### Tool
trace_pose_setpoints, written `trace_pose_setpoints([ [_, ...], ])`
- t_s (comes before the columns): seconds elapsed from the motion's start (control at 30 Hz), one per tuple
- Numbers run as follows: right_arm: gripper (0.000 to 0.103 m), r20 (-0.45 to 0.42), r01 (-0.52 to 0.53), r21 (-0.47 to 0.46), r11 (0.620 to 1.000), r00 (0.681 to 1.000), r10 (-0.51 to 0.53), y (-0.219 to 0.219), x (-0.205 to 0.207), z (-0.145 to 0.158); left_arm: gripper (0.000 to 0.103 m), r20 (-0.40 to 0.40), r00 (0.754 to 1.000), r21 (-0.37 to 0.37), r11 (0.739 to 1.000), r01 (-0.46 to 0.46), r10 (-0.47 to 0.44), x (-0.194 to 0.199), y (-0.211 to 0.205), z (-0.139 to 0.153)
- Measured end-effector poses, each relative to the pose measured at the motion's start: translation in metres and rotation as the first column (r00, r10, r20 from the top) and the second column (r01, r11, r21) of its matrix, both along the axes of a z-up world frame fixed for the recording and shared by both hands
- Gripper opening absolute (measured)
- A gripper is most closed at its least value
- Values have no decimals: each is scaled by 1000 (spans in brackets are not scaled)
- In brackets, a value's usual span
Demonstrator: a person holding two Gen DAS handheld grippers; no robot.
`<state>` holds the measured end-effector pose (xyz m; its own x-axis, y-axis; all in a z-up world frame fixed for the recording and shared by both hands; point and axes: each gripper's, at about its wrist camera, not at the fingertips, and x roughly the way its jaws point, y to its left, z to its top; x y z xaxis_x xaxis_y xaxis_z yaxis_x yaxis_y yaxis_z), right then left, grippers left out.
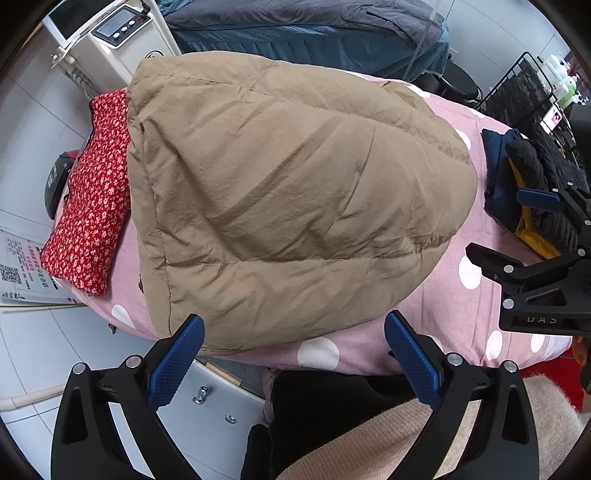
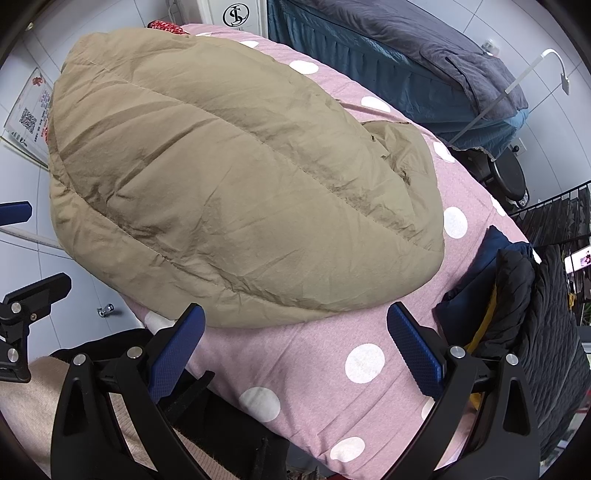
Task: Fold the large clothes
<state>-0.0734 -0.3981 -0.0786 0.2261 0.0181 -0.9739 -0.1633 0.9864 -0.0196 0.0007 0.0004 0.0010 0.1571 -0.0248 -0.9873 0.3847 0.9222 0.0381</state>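
Just beyond both sets of wide, empty jaws, the puffy khaki quilted coat (image 1: pixel 288 192) lies folded into a thick bundle on the pink polka-dot bed (image 1: pixel 436 325). From the left gripper (image 1: pixel 293 360) its near hem sits closest, long axis running away; the right gripper (image 2: pixel 295 352) hangs slightly farther back.

Left edge: red floral-print cushion (image 1: pixel 88 192)
Beyond it: white appliance with round buttons (image 1: pixel 110 33)
Background: blue-skirted bed under grey quilt (image 2: pixel 406 48)
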Motion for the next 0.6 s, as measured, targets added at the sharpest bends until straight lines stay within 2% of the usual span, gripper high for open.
trace_pose_setpoints([
  [0.6, 97, -2, 2, 0, 1000, 1000, -2, -3, 2, 1, 95, 31, 999, 13, 999, 37, -37, 2, -2, 7],
])
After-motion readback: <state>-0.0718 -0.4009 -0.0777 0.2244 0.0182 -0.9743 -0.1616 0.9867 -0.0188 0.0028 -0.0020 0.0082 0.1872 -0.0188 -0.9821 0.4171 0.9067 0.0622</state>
